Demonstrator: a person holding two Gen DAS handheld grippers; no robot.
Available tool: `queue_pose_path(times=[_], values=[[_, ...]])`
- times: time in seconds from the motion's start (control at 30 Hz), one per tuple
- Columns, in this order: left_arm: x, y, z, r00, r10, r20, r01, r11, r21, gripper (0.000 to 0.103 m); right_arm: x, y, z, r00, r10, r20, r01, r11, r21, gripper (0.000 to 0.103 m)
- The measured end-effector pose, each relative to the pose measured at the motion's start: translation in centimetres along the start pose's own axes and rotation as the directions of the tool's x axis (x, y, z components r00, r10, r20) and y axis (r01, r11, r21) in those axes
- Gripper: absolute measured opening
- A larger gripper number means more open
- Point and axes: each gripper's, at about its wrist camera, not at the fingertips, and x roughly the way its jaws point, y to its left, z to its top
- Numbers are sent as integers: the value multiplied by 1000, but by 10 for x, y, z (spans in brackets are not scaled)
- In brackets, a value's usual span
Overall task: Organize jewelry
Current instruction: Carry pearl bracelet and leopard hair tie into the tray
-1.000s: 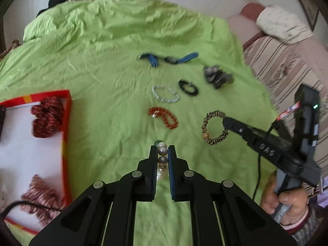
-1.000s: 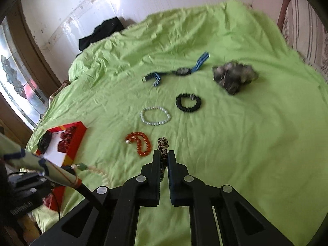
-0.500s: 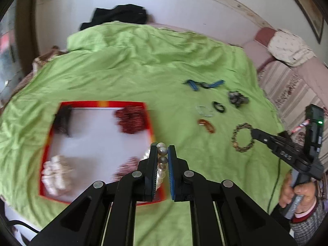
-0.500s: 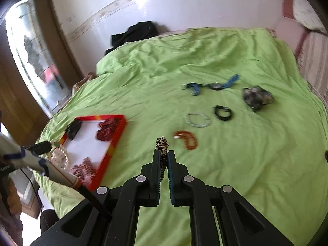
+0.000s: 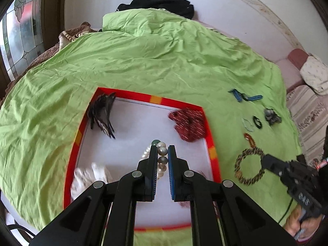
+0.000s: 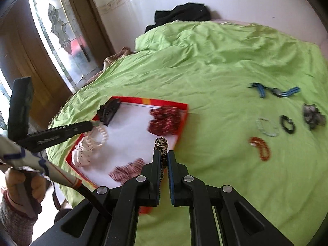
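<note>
The left gripper [image 5: 162,153] is clenched on a pearl bead bracelet [image 5: 162,151]; the pinched beads stack in a line running along the fingers, pointing away from the camera, with a green bead at the far tip and the pale rest of the strand drooping at the left finger. It hangs over the white floor of the red-rimmed tray [image 5: 208,131] lying on the green bedsheet [image 5: 164,61]. In the right wrist view the left gripper comes in from the left, nearly level and tilted a little up toward its tips, above the tray's near-left part, with a hand [image 6: 22,186] gripping its handle.

The right gripper [image 6: 163,157] is closed on a leopard-print scrunchie [image 6: 162,143], the band squeezed flat between the fingers and standing lengthwise with them, its free loop poking past the tips just at the tray's right rim. In the left wrist view the scrunchie hangs as an open ring from the right gripper's tip, above the sheet right of the tray.

Inside the tray lie a black hair clip [image 5: 103,114], dark red scrunchies [image 5: 189,123] and a white scrunchie [image 5: 90,176]. Well to the right on the sheet lie an orange bead bracelet [image 6: 260,147], a clear bead bracelet [image 6: 267,127], a black bracelet [image 6: 288,124], a grey scrunchie [image 6: 312,115] and a blue-strapped watch [image 6: 274,91]
</note>
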Motion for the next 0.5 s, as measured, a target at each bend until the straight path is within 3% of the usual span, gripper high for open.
queue_pose_path(times=[0.17,0.3,0.5], values=[[37,11,30,997,76,-17,-75,996,44,9,47,22,21,998,53,-41,-53,999,3,8],[61,34,55,993,119,-24,-118,993,19,9,82,30,38,995,79,-68,-78,997,24,8],[92,61,69,992,110,-62,-112,994,-20,9,133,33,53,991,88,-102,-84,996,44,8]])
